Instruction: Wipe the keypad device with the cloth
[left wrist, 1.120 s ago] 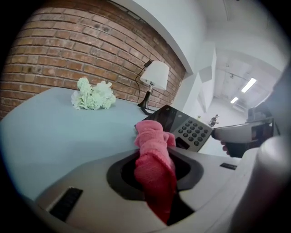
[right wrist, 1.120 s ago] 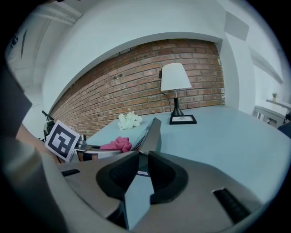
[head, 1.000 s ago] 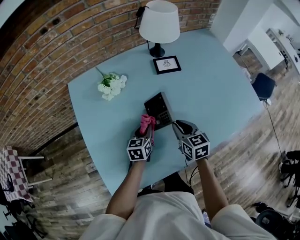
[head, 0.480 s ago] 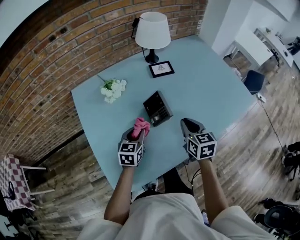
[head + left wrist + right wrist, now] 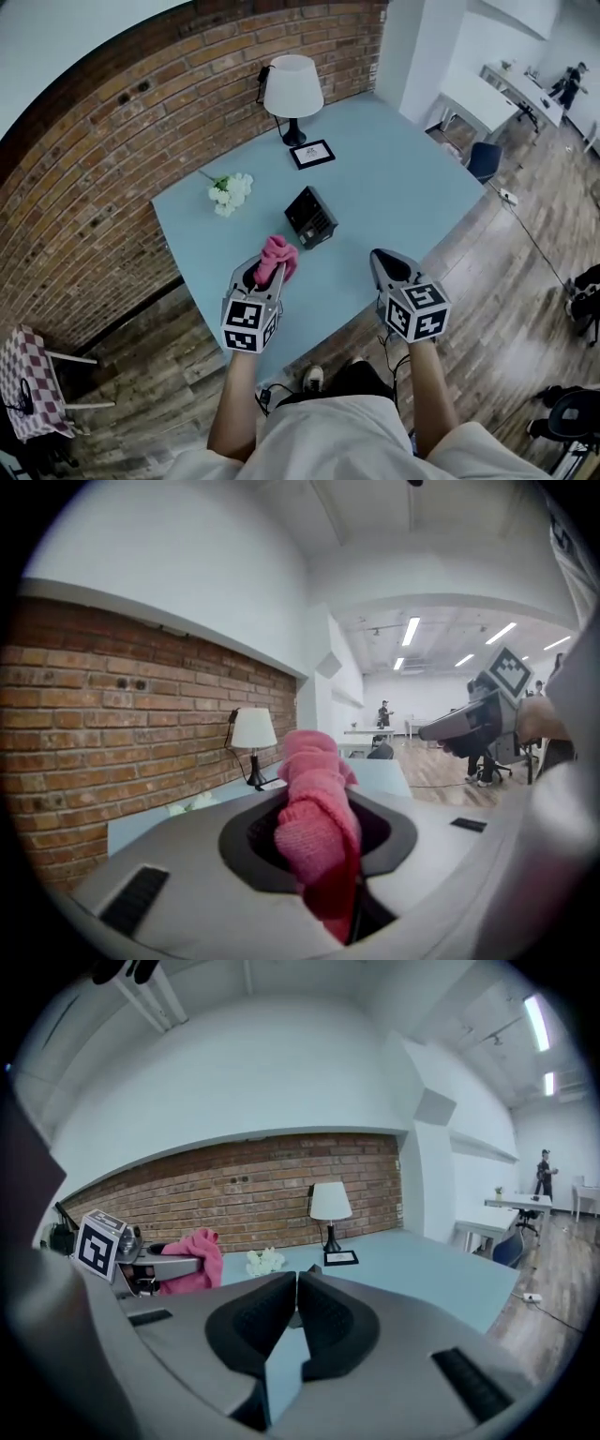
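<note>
The black keypad device (image 5: 311, 217) lies on the light blue table (image 5: 403, 178), near its middle. My left gripper (image 5: 265, 269) is shut on a pink cloth (image 5: 277, 258) that bunches out of its jaws (image 5: 314, 832). It hovers near the table's front edge, short of the keypad. My right gripper (image 5: 385, 265) is shut and holds nothing, its jaws pressed together (image 5: 292, 1299). It is raised to the right of the left one. In the right gripper view the cloth (image 5: 192, 1260) shows at the left; the keypad is hidden there.
A white lamp (image 5: 292, 92) and a small framed picture (image 5: 311, 153) stand at the table's far side, and white flowers (image 5: 230, 192) lie to the left. A brick wall (image 5: 112, 159) runs behind. Wooden floor (image 5: 525, 309) surrounds the table, with a checked stool (image 5: 33, 380) at the left.
Both grippers have pulled back from the keypad toward the table's front edge and risen. The cloth has left the keypad, still held by the left gripper. The head view has moved back.
</note>
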Available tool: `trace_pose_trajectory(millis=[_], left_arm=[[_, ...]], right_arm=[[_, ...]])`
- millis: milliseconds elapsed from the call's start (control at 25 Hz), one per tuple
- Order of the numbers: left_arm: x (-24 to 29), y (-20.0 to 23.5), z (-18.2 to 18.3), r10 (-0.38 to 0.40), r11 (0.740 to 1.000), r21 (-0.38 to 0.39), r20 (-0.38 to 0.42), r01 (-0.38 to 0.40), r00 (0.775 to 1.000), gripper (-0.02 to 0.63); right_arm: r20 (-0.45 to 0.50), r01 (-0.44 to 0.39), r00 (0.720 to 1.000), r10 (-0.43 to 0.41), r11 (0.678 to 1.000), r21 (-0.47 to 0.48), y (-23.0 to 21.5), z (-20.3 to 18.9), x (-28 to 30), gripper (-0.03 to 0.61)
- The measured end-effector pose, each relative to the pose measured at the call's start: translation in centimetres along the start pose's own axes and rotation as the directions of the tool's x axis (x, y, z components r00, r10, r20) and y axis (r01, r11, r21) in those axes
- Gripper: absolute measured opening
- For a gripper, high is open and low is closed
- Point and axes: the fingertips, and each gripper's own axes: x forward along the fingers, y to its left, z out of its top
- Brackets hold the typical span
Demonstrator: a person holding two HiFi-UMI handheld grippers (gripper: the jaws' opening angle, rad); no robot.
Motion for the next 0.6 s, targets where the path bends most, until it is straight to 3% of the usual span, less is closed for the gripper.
trace_pose_trajectory(millis=[280, 600], left_arm=[[-6.0, -3.4, 5.1, 0.009, 0.999, 0.047, 0.089, -0.013, 0.996, 0.135], [-12.4, -10.2, 8.0, 0.036, 0.996, 0.073, 0.131, -0.046, 0.991, 0.133]], right_arm=[[0.111, -0.036, 0.993, 0.045, 0.996, -0.084, 3.7, 3.7, -7.4, 0.018], [0.136, -0.068, 0.986, 0.094, 0.981, -0.184, 6.4, 4.2, -16.1, 0.018]])
